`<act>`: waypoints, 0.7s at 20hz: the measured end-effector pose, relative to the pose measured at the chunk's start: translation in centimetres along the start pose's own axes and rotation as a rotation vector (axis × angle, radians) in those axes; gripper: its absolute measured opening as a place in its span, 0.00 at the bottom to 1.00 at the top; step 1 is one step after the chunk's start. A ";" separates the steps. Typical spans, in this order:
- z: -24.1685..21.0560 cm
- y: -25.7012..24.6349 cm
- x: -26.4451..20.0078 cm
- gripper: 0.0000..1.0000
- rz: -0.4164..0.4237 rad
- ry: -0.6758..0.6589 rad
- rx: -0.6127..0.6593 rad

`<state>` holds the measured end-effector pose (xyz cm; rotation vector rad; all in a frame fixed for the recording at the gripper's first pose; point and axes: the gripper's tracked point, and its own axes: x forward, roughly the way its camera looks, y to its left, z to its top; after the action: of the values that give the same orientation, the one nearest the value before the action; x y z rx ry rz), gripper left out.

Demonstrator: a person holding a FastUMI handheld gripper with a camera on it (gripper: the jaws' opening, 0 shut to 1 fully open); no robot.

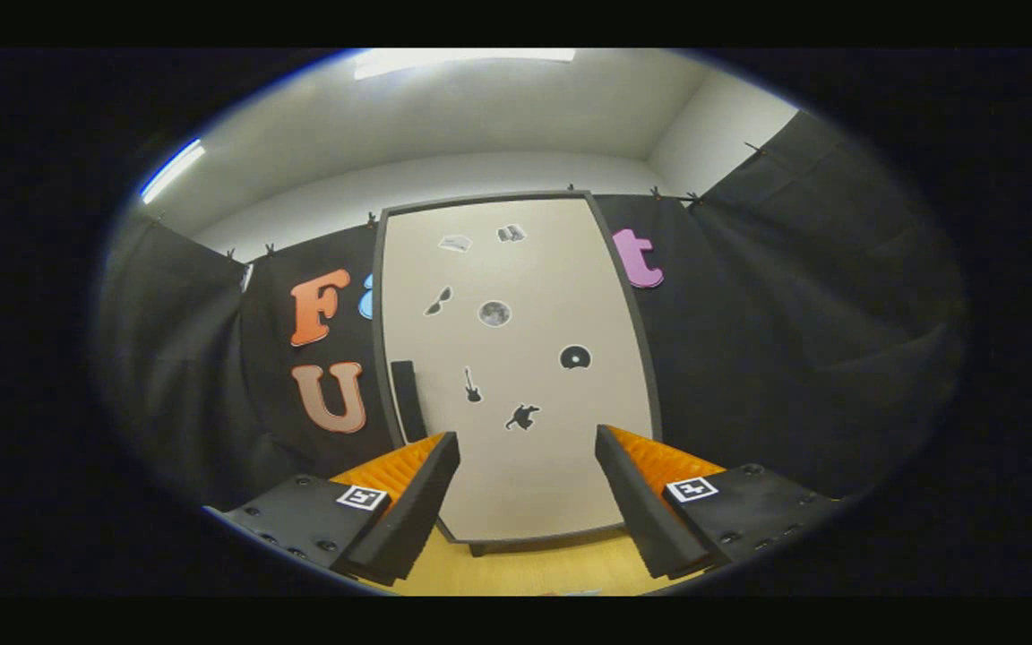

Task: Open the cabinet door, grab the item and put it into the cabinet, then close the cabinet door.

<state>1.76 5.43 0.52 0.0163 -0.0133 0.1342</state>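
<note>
closed cabinet door ahead blocks entry, hand-held gripper fingers apart

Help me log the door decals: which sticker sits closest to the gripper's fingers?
The leaping-figure sticker, lowest on the cabinet door, just above the open gripper; the guitar sticker sits slightly higher.

My gripper shows two wedge-shaped fingers with ribbed inner faces, jaws standing apart with nothing between them. Each sits on a flat plate studded with round screws and carries a square black-and-white marker tag.
</note>
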 end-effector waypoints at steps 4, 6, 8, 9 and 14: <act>0.3 3.6 2.7 0.97 0.083 0.020 -0.052; 0.5 5.1 5.2 0.97 0.083 0.025 -0.092; 0.4 6.3 7.8 0.97 0.082 0.041 -0.086; 0.2 7.2 9.3 0.97 0.096 0.055 -0.072; -2.4 9.8 16.2 0.97 0.136 0.127 -0.088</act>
<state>16.52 17.34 -1.52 -0.0807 0.1069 0.2699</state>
